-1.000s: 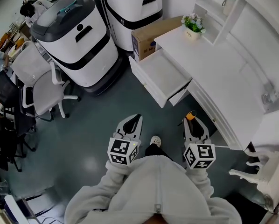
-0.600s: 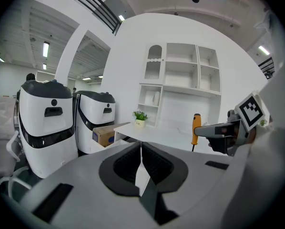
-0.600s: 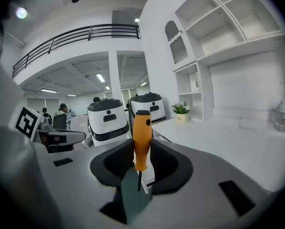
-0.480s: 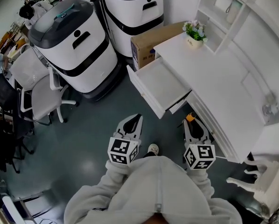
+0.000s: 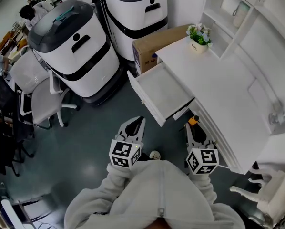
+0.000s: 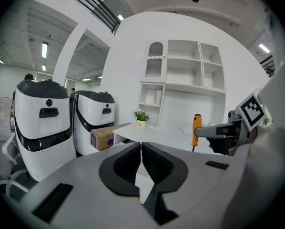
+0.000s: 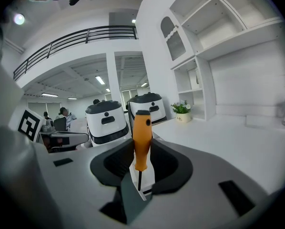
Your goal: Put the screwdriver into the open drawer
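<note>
The white drawer (image 5: 164,93) stands pulled out from the white desk (image 5: 223,85), and I see nothing inside it. My right gripper (image 5: 194,124) is below the drawer's right corner, shut on an orange-handled screwdriver (image 5: 193,120). In the right gripper view the screwdriver (image 7: 142,140) stands upright between the jaws of the right gripper (image 7: 141,162), handle up and thin shaft down. My left gripper (image 5: 139,122) hovers over the floor, left of the drawer front. In the left gripper view the left gripper (image 6: 141,150) has its jaws together with nothing held, and the screwdriver (image 6: 197,129) shows at the right.
Two large white-and-black machines (image 5: 73,42) (image 5: 133,6) stand behind the drawer, with a cardboard box (image 5: 154,39) beside the desk. A potted plant (image 5: 199,34) sits on the desk under white shelves (image 5: 230,8). Office chairs (image 5: 37,92) crowd the left, over grey floor (image 5: 92,128).
The drawer and desk have drawn nearer, sliding down and left in the head view, as both grippers moved forward together. The grip on the screwdriver is unchanged.
</note>
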Demonstrator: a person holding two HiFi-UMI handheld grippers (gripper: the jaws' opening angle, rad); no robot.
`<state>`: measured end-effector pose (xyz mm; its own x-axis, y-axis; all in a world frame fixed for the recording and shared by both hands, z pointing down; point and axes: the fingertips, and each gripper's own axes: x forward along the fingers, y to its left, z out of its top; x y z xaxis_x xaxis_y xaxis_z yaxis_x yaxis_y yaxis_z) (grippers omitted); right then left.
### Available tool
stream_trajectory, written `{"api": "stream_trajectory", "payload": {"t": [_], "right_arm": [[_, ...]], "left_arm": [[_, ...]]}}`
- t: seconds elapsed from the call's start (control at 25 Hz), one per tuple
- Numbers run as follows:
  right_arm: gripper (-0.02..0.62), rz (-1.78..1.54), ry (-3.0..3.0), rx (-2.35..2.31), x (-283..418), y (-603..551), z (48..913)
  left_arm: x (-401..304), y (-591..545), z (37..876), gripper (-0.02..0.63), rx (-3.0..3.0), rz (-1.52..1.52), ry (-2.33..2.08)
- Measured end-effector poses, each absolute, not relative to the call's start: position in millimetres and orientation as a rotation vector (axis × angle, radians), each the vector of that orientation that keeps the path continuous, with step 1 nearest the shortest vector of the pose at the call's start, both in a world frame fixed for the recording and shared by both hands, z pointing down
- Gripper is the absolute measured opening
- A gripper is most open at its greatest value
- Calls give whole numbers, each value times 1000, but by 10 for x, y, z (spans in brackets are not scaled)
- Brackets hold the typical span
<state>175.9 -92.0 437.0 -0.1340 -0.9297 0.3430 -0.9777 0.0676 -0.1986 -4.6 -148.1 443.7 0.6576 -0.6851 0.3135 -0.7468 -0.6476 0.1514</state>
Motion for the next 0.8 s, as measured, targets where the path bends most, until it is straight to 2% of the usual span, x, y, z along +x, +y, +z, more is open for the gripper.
{"api": "stream_trajectory", "payload": {"t": [0.8], "right_arm": [[120, 602, -2232, 1944, 1722, -1055, 4419]], "left_arm": [[-49, -1510, 4525, 25, 2581, 383, -1139]]}}
